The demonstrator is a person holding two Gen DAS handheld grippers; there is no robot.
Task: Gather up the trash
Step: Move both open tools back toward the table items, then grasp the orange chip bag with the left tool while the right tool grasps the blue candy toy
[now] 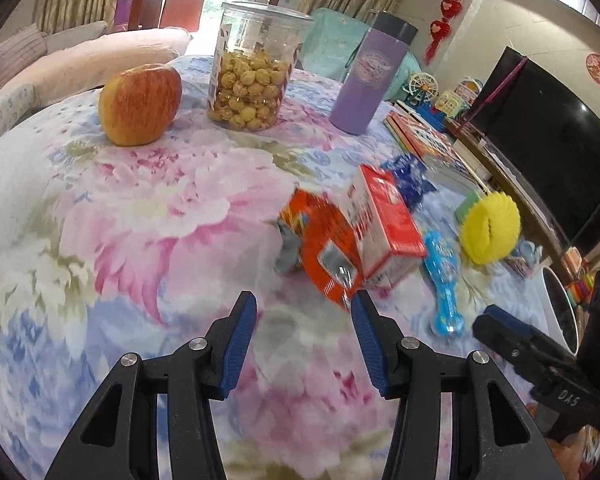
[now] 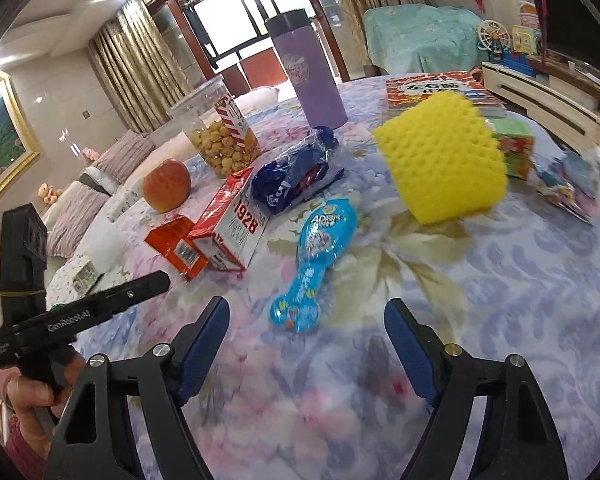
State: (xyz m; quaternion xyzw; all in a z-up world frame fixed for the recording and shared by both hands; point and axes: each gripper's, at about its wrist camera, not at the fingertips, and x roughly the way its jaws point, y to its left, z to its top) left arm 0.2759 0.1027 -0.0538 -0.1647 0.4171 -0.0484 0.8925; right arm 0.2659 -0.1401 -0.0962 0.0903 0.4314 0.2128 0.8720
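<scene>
tablecloth point(image 2: 500, 280) pink-blue floral | sponge point(image 2: 440, 156) yellow | carton point(image 2: 236, 216) red-white | tumbler point(image 2: 312, 80) purple

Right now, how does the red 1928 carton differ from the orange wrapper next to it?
The red carton is a rigid box holding its shape; the orange wrapper is thin, flattened packaging. The carton is bigger and rises higher off the tablecloth; the wrapper sits lower beside it. The carton shows white panels with "1928"; the wrapper shows a silvery patch. Both lie close together, ahead of the open left gripper.

Both grippers point(image 1: 304, 300) point(image 2: 306, 308) have black angular frames, silver round screws and ribbed blue fingers point(image 1: 240, 344); white "GenRobot.AI" lettering marks the left handle point(image 2: 80, 312)
</scene>
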